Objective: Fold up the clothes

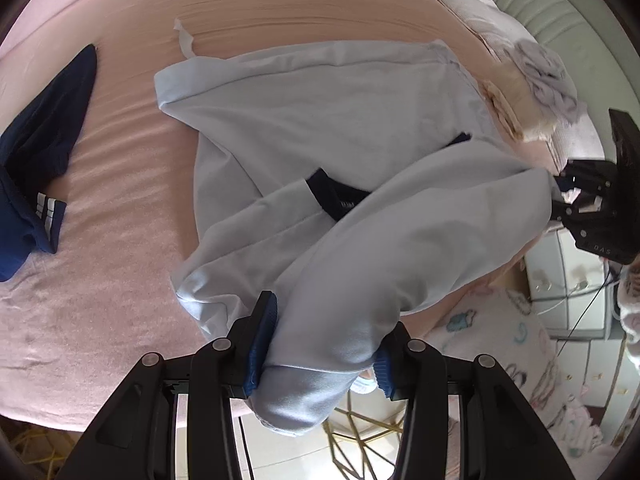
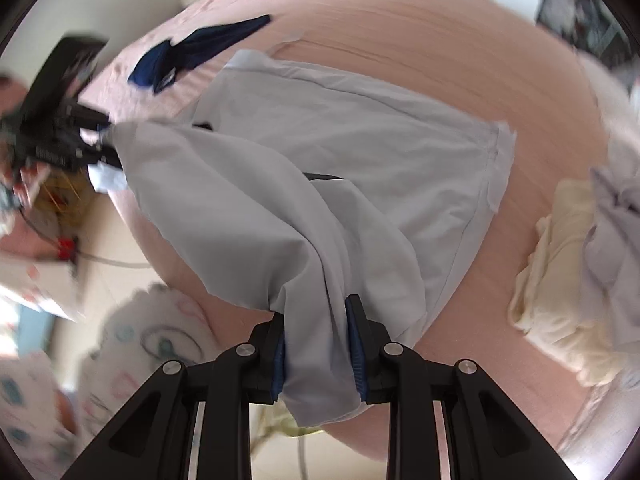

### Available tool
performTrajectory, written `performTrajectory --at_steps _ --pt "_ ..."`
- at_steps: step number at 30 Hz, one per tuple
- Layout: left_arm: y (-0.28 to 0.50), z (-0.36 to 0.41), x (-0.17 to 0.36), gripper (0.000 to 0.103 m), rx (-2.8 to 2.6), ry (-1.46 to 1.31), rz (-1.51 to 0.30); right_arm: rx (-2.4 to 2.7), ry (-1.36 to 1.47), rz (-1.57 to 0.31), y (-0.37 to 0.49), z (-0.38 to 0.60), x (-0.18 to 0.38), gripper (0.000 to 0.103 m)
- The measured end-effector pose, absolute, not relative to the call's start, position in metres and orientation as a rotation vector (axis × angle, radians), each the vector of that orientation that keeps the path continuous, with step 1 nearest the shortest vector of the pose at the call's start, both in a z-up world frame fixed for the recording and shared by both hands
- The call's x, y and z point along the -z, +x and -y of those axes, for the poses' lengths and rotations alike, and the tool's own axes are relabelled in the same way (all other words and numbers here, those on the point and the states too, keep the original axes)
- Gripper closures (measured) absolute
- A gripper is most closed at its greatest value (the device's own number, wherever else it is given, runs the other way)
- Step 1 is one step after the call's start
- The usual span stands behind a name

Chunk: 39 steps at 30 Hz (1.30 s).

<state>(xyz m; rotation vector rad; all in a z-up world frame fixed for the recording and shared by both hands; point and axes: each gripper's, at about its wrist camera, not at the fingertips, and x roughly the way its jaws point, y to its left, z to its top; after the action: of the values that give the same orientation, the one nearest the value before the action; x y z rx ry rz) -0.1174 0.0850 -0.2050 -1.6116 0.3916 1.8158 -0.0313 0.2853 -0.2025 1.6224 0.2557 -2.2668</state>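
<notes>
A light blue garment (image 1: 340,128) with a dark navy collar (image 1: 340,200) lies partly on a pink bed (image 1: 100,208). My left gripper (image 1: 320,344) is shut on a thick bunched part of it, its blue pads (image 1: 262,340) pressing the cloth from both sides. The right gripper (image 1: 576,200) shows at the right edge, gripping the garment's other end. In the right wrist view the same garment (image 2: 340,152) hangs lifted from my right gripper (image 2: 318,348), whose blue pads (image 2: 354,344) clamp a fold. The left gripper (image 2: 80,140) is blurred at the far left, holding the cloth.
A dark navy garment (image 1: 36,148) with white stripes lies at the bed's left. A cream cloth (image 2: 560,264) and a grey-lilac cloth (image 2: 616,224) pile at the right. A patterned blanket (image 1: 520,344) and a white cabinet (image 1: 568,280) stand beyond the bed's edge.
</notes>
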Motion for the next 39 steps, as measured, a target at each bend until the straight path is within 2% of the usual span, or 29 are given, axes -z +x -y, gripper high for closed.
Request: performTrajectory --at_steps 4,8,9,11,15,19,22,27,34,39 --pt "-0.105 -0.087 0.217 0.062 -1.82 -1.607 -0.447 2.33 1.55 -0.494 -0.011 -0.269 0.209 0.07" --pt "-0.099 -0.09 0.219 0.062 -1.844 -1.572 -0.471 2.422 1.511 -0.656 -0.003 -0.262 0.213 0.045" --pt "-0.098 -0.092 0.219 0.061 -1.843 -1.563 -0.494 2.435 1.502 -0.694 -0.001 -0.26 0.214 0.04" --pt "-0.092 -0.098 0.219 0.056 -1.85 -1.53 -0.568 2.457 1.482 -0.77 0.001 -0.258 0.215 0.037" --pt "-0.078 -0.108 0.218 0.049 -1.865 -1.439 -0.718 2.423 1.454 -0.879 0.003 -0.25 0.221 0.037" --pt "-0.065 -0.11 0.216 0.035 -1.827 -1.386 -0.798 2.36 1.342 -1.143 0.012 -0.233 0.231 0.037" --pt "-0.054 -0.111 0.218 0.033 -1.808 -1.347 -0.87 2.296 1.268 -1.286 0.021 -0.222 0.238 0.037" --pt "-0.034 -0.118 0.225 0.033 -1.789 -1.248 -1.037 2.276 1.247 -1.321 0.026 -0.216 0.246 0.037" --pt "-0.028 -0.11 0.224 0.033 -1.854 -1.172 -1.076 2.279 1.2 -1.43 0.033 -0.214 0.253 0.037" --pt "-0.036 -0.125 0.242 0.032 -1.828 -1.161 -1.119 2.328 1.22 -1.349 0.019 -0.215 0.256 0.037"
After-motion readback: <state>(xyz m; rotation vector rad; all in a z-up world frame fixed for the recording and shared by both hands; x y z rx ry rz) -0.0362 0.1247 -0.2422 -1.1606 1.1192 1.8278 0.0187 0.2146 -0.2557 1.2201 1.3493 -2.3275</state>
